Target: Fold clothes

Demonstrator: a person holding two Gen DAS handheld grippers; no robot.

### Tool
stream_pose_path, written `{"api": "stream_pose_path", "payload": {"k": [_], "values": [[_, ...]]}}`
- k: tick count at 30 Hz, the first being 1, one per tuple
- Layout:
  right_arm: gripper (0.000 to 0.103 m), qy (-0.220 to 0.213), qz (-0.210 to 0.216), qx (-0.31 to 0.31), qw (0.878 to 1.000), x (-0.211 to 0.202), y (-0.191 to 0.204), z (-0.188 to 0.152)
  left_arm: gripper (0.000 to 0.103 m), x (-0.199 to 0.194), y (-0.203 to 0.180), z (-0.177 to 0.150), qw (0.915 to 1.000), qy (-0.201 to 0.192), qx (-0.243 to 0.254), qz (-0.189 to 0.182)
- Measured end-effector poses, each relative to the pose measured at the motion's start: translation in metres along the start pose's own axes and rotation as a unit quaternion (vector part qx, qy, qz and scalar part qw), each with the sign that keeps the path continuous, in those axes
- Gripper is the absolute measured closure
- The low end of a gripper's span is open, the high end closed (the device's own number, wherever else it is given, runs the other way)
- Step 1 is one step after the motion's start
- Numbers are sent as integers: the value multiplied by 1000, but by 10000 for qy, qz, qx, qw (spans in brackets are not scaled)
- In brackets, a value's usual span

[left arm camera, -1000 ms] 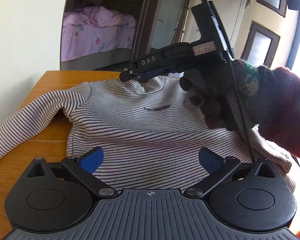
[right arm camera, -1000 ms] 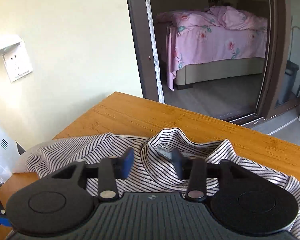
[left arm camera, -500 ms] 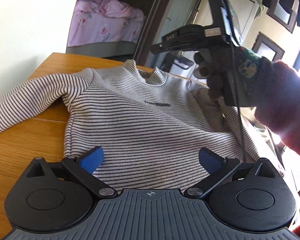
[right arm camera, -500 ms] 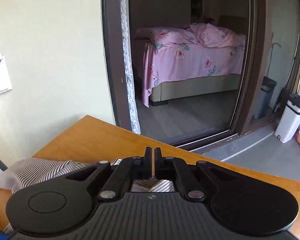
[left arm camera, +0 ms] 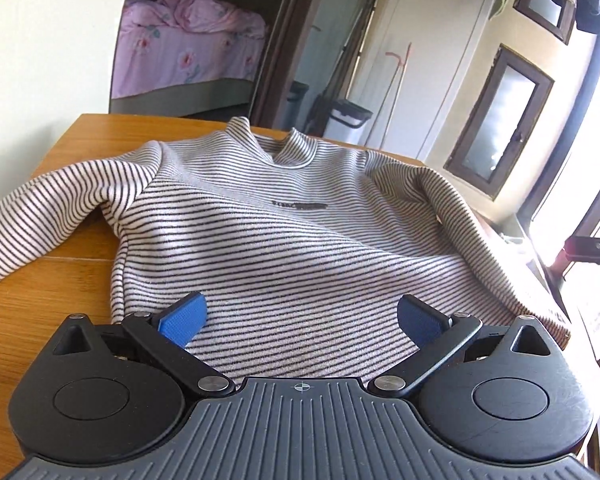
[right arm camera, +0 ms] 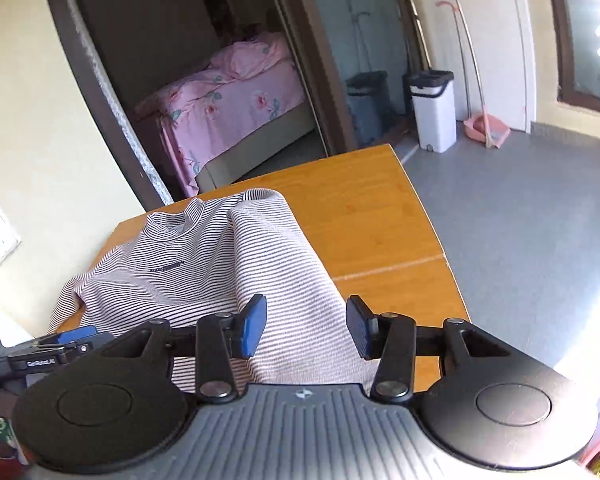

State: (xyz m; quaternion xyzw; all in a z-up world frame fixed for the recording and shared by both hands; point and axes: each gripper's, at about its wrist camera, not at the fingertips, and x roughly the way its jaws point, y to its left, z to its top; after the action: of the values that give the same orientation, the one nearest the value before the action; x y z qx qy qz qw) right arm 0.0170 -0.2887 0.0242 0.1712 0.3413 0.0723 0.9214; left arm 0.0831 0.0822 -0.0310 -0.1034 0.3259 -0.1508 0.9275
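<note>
A white sweater with thin black stripes lies face up on the wooden table, collar at the far side. Its left sleeve stretches out to the left; its right sleeve is folded in over the body. My left gripper is open and empty above the hem. My right gripper is open and empty above the folded right sleeve. The left gripper shows at the lower left of the right wrist view.
The table's bare right part ends in an edge over a grey floor. A doorway behind shows a pink bed. A white bin and a pink dustpan stand by the far wall.
My right gripper has opened and swung from the collar to the sweater's right side above the sleeve. It has left the left wrist view. The left gripper stays open over the hem.
</note>
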Motion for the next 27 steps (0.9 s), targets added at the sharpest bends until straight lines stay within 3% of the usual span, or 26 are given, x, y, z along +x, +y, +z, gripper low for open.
{"api": "stream_pose_path", "payload": {"k": [4, 7, 9, 11, 12, 13, 15, 18, 22, 27], "values": [[58, 267, 220, 1245, 9916, -13, -34, -39, 0, -1, -1, 0, 10000, -55, -6, 11], [58, 390, 279, 2010, 9784, 9, -54, -59, 0, -3, -4, -1, 9999, -112, 52, 119], [61, 295, 394, 2105, 9763, 26, -56, -59, 0, -6, -6, -2, 9997, -132, 127, 156], [79, 94, 446, 1724, 9840, 38, -44, -38, 0, -6, -7, -1, 9997, -84, 163, 140], [96, -7, 472, 1532, 9871, 43, -39, -28, 0, -6, -7, -1, 9997, -60, 181, 131], [99, -108, 498, 1340, 9897, 49, -33, -17, 0, -7, -7, -1, 9997, -36, 199, 123], [99, -514, 472, 1018, 9924, 49, -22, 13, 0, -7, -6, -1, 9998, 30, 200, 93], [99, -1456, 473, 419, 9873, 29, -1, 71, 0, -12, -2, -2, 9999, 117, 61, 101], [99, -2002, 827, -445, 9752, 20, 49, 117, 0, -23, 0, 1, 9997, 174, -53, 155], [99, -1874, 1473, -1043, 9656, 50, 116, 145, 0, -49, 1, 6, 9998, 41, -106, 163]]}}
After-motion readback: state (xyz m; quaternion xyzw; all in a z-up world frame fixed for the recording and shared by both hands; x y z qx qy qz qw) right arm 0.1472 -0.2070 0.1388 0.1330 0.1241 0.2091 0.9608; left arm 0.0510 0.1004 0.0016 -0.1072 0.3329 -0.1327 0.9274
